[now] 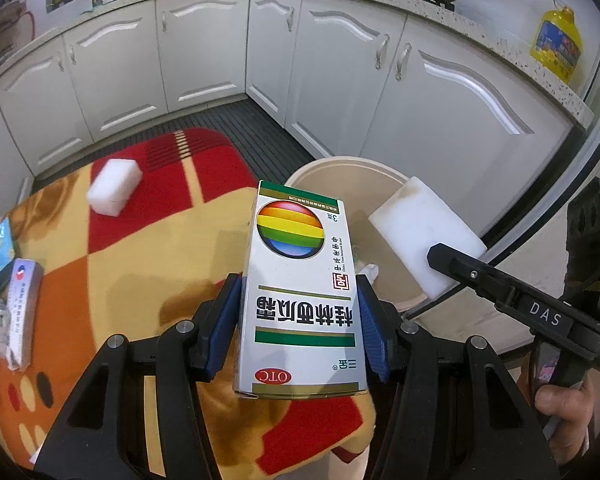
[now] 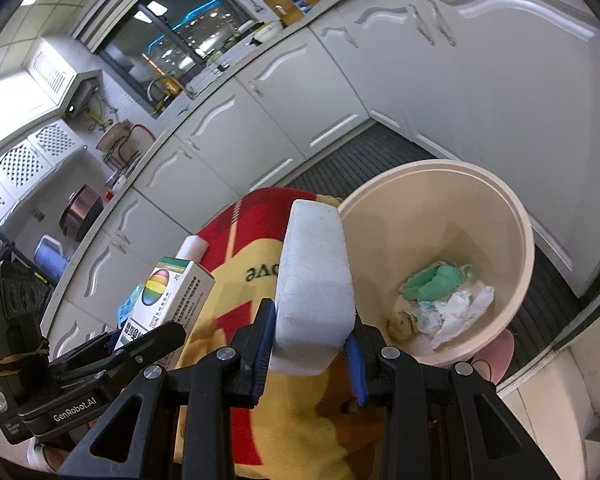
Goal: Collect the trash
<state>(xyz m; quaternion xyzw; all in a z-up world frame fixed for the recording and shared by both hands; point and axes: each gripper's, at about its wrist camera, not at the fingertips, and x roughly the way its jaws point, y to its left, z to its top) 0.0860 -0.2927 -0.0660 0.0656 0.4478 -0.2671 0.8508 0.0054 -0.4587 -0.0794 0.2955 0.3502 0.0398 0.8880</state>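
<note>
while clamped in left gripper [image 1: 298, 320], medicine box [image 1: 300, 292] juts forward.

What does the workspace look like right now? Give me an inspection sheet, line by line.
Surface: table under a red, orange and yellow blanket.
Job's things: medicine box held by the left gripper; white sponge held by the right gripper; another white sponge lies on the blanket.
Bin: beige bucket beside the table, holding green cloth and crumpled paper.
Clutter: small box and packets at the blanket's left edge.
Grippers: both shut on their loads.
Cables: nothing seen.
Surroundings: white kitchen cabinets, dark ribbed floor mat, yellow oil bottle on the counter.
</note>
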